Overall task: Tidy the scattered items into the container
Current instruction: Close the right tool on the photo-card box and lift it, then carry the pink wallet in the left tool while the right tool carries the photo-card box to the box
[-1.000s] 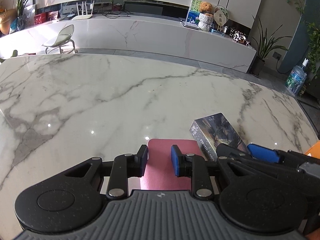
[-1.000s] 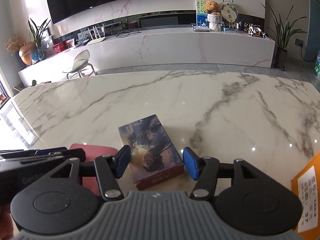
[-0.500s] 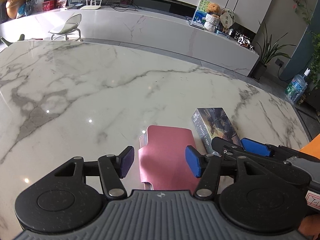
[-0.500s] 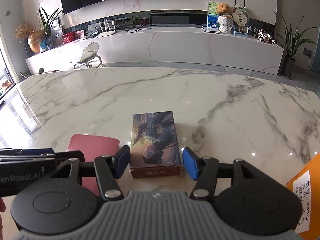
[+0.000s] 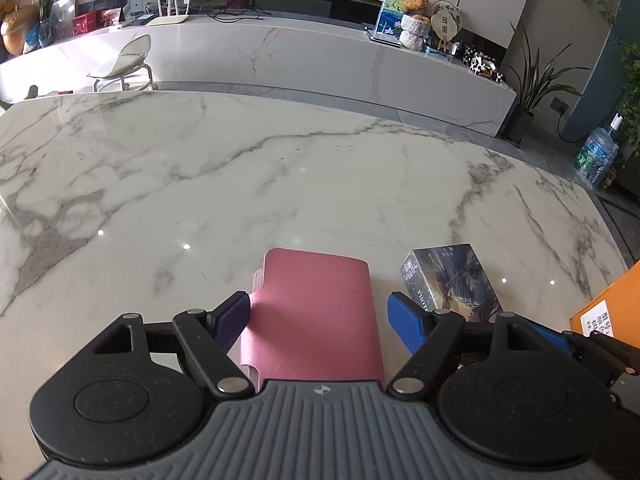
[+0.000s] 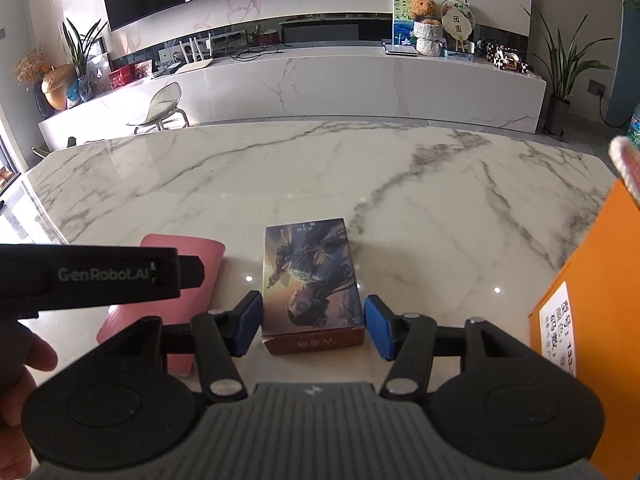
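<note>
A pink notebook (image 5: 316, 312) lies flat on the marble table (image 5: 200, 184); it also shows in the right wrist view (image 6: 188, 276). My left gripper (image 5: 320, 318) is open, its blue pads on either side of the notebook's near end. A dark picture-covered box (image 6: 310, 276) lies to the notebook's right and shows in the left wrist view (image 5: 452, 280) too. My right gripper (image 6: 312, 326) is open, with its pads on either side of the box's near end. The orange container (image 6: 592, 304) stands at the right; its corner shows in the left wrist view (image 5: 608, 308).
The left gripper's black body (image 6: 92, 276) reaches across the left of the right wrist view, a hand (image 6: 20, 380) below it. A white and pink object (image 6: 626, 164) pokes in above the orange container. A long marble cabinet (image 5: 280, 56) stands beyond the table.
The left gripper has opened wide and now straddles the pink notebook. The right gripper has lined up square with the box and moved a little closer around it.
</note>
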Motion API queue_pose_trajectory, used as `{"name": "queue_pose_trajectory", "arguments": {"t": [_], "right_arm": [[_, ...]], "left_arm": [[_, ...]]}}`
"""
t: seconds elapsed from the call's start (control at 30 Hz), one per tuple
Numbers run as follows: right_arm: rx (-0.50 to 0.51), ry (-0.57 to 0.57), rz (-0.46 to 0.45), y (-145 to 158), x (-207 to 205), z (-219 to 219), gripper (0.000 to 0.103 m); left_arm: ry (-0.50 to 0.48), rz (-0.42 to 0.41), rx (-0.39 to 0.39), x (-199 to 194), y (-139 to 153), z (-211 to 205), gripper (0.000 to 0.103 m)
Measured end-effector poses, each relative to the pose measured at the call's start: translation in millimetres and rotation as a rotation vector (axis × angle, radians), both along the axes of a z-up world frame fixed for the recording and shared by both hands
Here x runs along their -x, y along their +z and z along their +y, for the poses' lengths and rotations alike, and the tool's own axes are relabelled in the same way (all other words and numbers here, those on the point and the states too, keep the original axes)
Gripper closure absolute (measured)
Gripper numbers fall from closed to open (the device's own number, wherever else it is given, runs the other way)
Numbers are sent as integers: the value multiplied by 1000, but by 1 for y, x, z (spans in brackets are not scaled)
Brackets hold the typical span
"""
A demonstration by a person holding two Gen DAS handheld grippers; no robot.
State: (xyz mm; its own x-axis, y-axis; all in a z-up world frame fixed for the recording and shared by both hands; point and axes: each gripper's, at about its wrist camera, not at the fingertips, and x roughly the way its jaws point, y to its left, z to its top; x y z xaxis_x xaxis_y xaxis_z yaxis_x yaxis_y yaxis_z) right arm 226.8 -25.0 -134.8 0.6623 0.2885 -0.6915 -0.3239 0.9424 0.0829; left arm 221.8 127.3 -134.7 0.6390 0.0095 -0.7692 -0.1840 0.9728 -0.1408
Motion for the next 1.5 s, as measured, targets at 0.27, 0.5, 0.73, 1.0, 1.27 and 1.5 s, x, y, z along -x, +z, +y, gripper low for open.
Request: {"name": "queue_pose_trajectory", "arguments": {"t": [0.27, 0.5, 0.73, 1.0, 1.27, 1.5], "right_arm": [[35, 26, -44, 0, 5, 4, 44], [74, 54, -71, -6, -1, 14, 32], [115, 46, -68, -16, 0, 20, 42], [136, 70, -59, -15, 35, 10, 42], [149, 94, -36, -13, 73, 6, 42], [162, 123, -18, -10, 115, 1, 42]], "left_arm": [[-9, 36, -8, -4, -13, 1, 12], [-19, 44, 3, -2, -12, 13, 12], [-54, 52, -28, 5, -13, 13, 9], [-106, 64, -140, 23, -19, -6, 6], [-113, 26, -141, 59, -19, -10, 7], [-128, 25, -141, 96, -17, -16, 8]]}}
